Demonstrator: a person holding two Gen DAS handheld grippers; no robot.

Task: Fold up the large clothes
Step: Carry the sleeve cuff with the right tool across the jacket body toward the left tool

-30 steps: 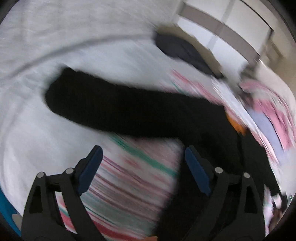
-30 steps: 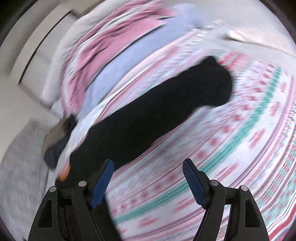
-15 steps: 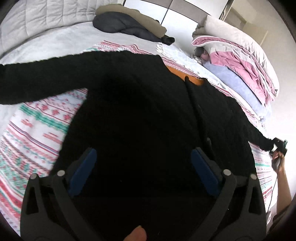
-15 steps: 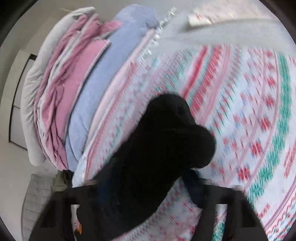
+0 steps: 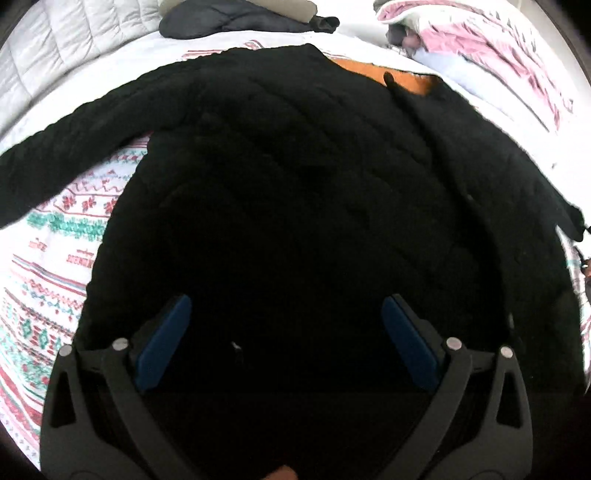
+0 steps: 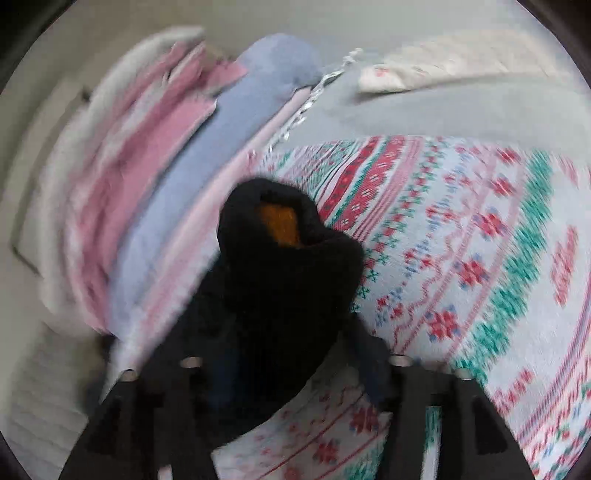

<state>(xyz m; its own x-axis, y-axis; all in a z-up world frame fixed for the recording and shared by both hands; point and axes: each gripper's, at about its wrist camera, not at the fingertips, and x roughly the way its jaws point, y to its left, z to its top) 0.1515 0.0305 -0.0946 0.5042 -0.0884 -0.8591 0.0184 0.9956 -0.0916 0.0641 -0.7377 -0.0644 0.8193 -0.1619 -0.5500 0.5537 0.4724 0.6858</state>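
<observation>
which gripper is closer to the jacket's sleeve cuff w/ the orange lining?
Right. The right gripper has that cuff between its just-opened jaws; the left gripper hangs open over the black jacket's body.

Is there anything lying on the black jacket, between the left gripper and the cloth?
Nothing visible. The left gripper is open right over the black jacket, spread on the patterned blanket. The dark bundle and folded bedding lie beyond it.
</observation>
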